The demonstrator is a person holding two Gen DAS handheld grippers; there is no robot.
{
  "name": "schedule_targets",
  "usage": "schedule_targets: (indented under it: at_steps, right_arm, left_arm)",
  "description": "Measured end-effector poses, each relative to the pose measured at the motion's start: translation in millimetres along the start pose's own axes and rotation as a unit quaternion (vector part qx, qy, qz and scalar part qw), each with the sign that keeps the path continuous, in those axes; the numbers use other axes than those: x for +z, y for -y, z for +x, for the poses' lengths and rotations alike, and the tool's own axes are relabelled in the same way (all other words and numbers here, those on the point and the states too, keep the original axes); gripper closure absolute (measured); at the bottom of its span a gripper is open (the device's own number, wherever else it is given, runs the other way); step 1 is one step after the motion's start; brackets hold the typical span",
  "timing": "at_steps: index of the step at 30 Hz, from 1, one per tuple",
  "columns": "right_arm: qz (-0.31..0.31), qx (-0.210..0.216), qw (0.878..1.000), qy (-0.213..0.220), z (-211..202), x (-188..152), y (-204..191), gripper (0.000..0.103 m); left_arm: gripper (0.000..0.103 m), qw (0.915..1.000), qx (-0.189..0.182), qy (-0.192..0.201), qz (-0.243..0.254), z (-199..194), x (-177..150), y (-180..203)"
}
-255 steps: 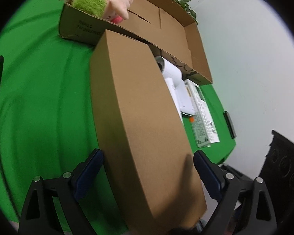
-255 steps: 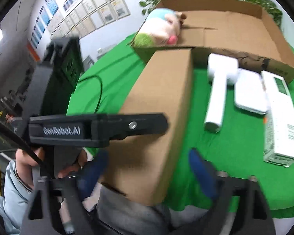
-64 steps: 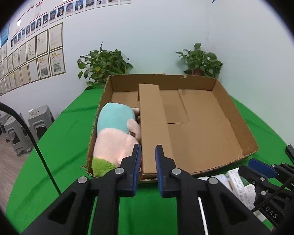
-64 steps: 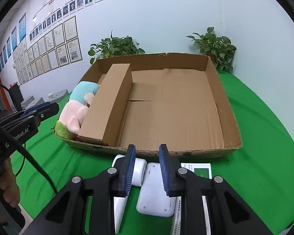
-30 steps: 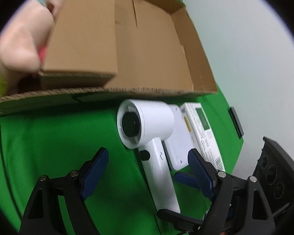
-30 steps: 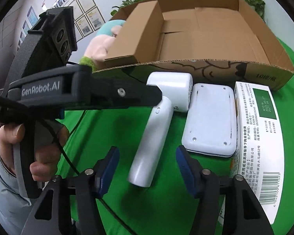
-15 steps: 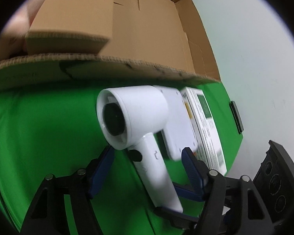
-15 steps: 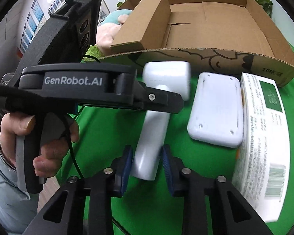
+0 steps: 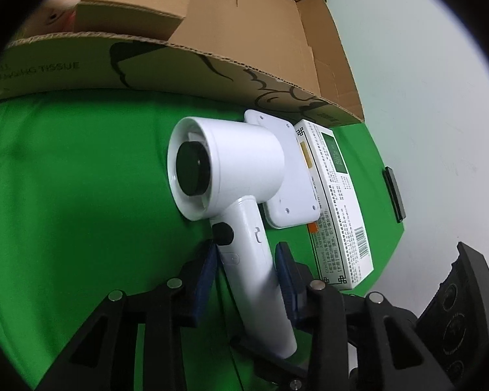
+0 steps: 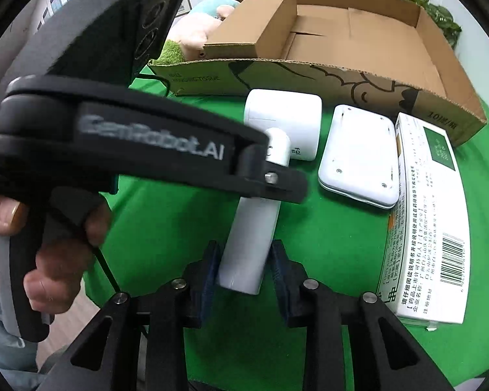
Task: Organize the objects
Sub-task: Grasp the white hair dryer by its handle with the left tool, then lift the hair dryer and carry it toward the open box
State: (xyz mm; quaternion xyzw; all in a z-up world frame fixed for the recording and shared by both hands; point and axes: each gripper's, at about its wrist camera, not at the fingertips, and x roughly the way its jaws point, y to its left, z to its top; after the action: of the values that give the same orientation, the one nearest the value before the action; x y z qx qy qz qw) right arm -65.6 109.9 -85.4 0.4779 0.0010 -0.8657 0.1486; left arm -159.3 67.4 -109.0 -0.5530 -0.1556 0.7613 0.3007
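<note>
Lying on the green cloth [image 9: 65, 195], the white hair dryer [image 9: 231, 176] has its round head toward the big cardboard box [image 9: 212, 62] at 12 o'clock and its handle pointing back to 6 o'clock. Both grippers are on that handle.

The left gripper [image 9: 246, 270] comes in low from 6 o'clock in its own view. Its blue pads [image 9: 207, 267] sit tight on each side of the handle, just under the black button, so the jaws are pinching the handle.

The right gripper [image 10: 244, 270] also reaches in from 6 o'clock in its view. Its jaws pinch the very end of the handle, one blue pad on each side. In this view the left gripper crosses from 9 o'clock, and a person's hand [image 10: 45, 241] wraps around its grip, fingers curled.

A flat white device [image 10: 358, 156] lies just beside the dryer at 3 o'clock. A white and green medicine box [image 10: 427, 215] lies next to that, more toward 3 o'clock.

Inside the big box, a long small carton [image 10: 260, 19] stands at the 10 o'clock side, and a pink, blue and green plush toy [image 10: 195, 32] is pushed up against it.
</note>
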Motion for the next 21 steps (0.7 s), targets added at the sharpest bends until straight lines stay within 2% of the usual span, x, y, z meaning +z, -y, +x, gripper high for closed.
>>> schedule_targets:
  at_steps: [5, 10, 17, 21]
  right_arm:
    - [0.016, 0.004, 1.0, 0.019, -8, -4, -5, 0.074]
    - [0.012, 0.0, 0.998, 0.061, -33, 2, -11, 0.074]
    - [0.001, -0.018, 0.988, 0.152, -84, 35, -13, 0.074]
    - [-0.004, -0.026, 0.982, 0.185, -104, 60, -7, 0.074]
  left_arm:
    - [0.069, 0.9998, 0.011, 0.017, 0.006, -11, -5, 5]
    - [0.069, 0.9968, 0.023, 0.062, 0.044, -40, 2, 32]
    - [0.069, 0.9848, 0.029, 0.13, 0.111, -91, 35, 79]
    - [0.069, 0.9769, 0.033, 0.157, 0.141, -113, 57, 99]
